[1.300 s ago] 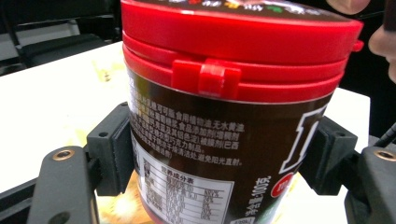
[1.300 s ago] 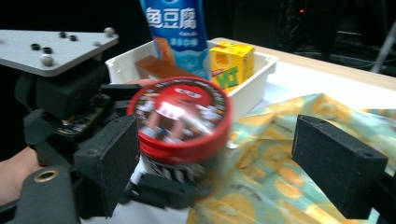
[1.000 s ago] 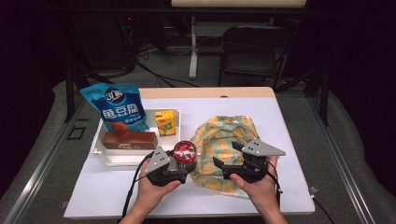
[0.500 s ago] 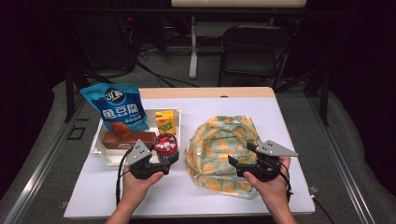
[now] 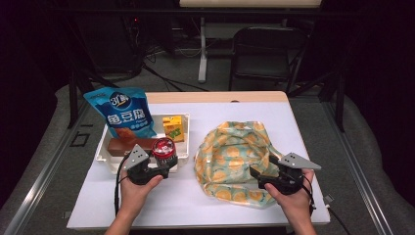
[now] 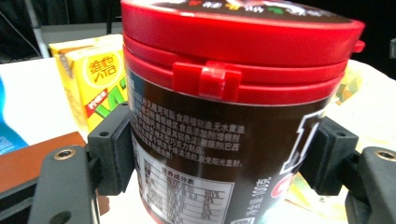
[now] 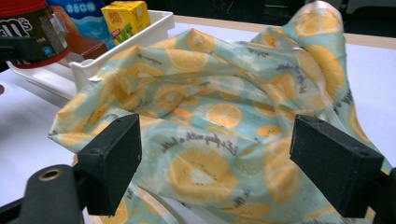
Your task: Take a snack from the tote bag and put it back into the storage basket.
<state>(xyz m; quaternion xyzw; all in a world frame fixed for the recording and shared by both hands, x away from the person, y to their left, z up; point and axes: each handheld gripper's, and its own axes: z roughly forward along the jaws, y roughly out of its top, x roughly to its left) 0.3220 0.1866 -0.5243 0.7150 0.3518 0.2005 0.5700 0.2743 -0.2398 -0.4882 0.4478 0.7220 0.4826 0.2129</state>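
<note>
A dark jar with a red lid [image 5: 163, 148] is clamped in my left gripper [image 5: 164, 159] at the near right corner of the white tray [image 5: 103, 147]. In the left gripper view both pads press the sides of the jar [image 6: 233, 93], just under the lid. A bag with a lemon print [image 5: 230, 152] lies crumpled on the table's right half. At its near right edge my right gripper [image 5: 262, 169] points left toward it. Its jaws stand wide apart in the right gripper view, and the bag [image 7: 224, 93] spreads in front of them untouched.
The tray holds a blue snack bag [image 5: 125, 115], a brown block [image 5: 125, 145] and a yellow juice carton [image 5: 173, 128]. Bare white table lies between the two hands along the near edge. A black chair [image 5: 264, 54] stands beyond the far edge.
My left gripper has carried the jar leftward, from the bag's edge to the tray's near corner. My right gripper has drawn back to the right, off the bag.
</note>
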